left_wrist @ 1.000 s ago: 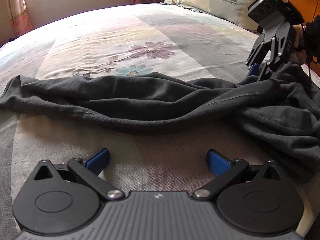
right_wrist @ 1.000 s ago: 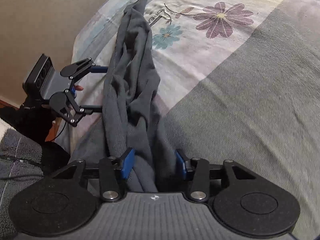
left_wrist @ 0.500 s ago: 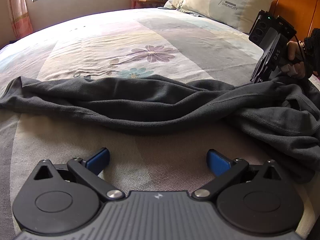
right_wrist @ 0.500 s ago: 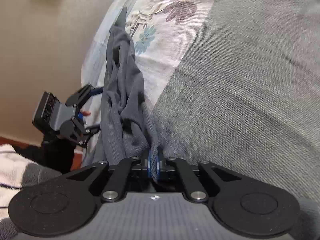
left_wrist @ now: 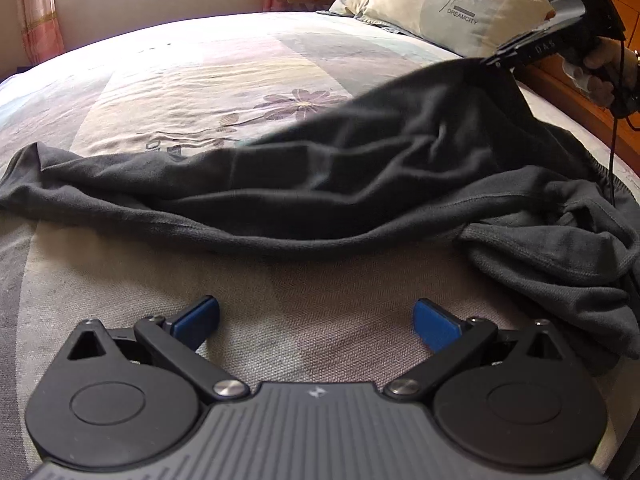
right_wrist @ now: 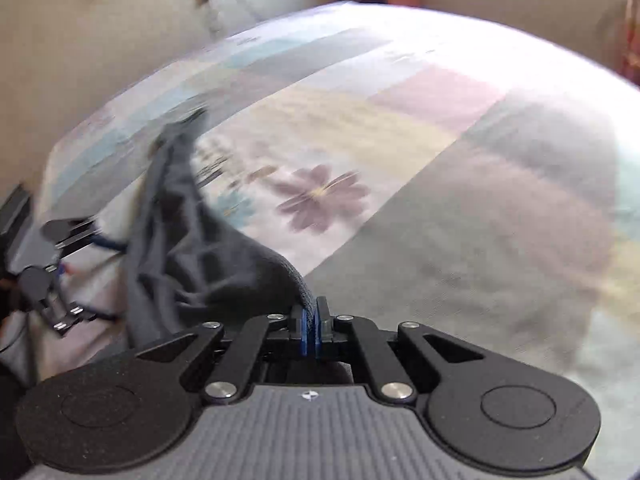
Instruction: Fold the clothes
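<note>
A dark grey garment [left_wrist: 320,184] lies crumpled in a long band across the bed. My right gripper [right_wrist: 311,312] is shut on one edge of the dark grey garment [right_wrist: 224,256] and holds that end up off the bed; in the left wrist view the right gripper [left_wrist: 490,60] shows at the upper right with cloth hanging from it. My left gripper [left_wrist: 316,320] stands open just above the bare sheet, in front of the garment's near edge, with nothing between its blue pads. In the right wrist view the left gripper [right_wrist: 100,276] is blurred at the far left.
The bed carries a patchwork sheet [left_wrist: 200,76] with a purple flower print [left_wrist: 300,102]. Pillows [left_wrist: 448,4] lean on a wooden headboard [left_wrist: 568,84] at the back right. A window and pink curtains [left_wrist: 40,12] are at the back left. A hand [left_wrist: 600,68] holds the right gripper.
My right gripper closed on the garment's edge and rose, pulling that end up and tilting its view toward the far bed. My left gripper stayed open in place.
</note>
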Motion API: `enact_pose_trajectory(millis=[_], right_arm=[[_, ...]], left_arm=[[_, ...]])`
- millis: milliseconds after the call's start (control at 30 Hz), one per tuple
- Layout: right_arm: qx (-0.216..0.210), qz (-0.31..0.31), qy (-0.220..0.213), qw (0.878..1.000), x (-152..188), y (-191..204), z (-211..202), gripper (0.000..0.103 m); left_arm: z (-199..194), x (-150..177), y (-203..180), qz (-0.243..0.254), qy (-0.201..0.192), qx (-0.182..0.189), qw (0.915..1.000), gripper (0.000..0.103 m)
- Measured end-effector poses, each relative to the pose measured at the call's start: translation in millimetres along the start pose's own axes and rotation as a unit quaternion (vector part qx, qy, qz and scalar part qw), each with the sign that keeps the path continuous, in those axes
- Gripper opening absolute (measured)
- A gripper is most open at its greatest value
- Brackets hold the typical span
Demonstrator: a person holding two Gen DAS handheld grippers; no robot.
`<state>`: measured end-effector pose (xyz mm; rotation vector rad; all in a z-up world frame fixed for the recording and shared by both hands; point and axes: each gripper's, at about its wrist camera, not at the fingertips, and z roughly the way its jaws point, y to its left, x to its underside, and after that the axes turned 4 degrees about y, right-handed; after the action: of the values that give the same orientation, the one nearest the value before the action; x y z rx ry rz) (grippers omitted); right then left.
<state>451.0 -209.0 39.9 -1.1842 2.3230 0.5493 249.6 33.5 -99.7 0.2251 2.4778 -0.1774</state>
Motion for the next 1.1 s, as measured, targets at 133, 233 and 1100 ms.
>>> enact_pose_trajectory(millis=[133, 233, 1100], right_arm=[[0.076, 0.035, -0.003, 0.996, -10.4, -25.1, 7.9, 0.004], [0.111, 0.06, 0.004, 0.992, -11.4, -39.9, 24.6, 0.004], [0.144, 0.175, 0.014, 0.974, 138.0, -79.6, -15.1, 0.062]], left_arm=[[1.8, 0.3, -4.8, 0.008, 0.003, -0.012, 0.9999, 0.102], [1.8, 0.5, -4.7, 0.007, 0.004, -0.012, 0.9999, 0.102], [7.0, -7.7, -7.5, 0.002, 0.026, -0.031, 0.9992, 0.102]])
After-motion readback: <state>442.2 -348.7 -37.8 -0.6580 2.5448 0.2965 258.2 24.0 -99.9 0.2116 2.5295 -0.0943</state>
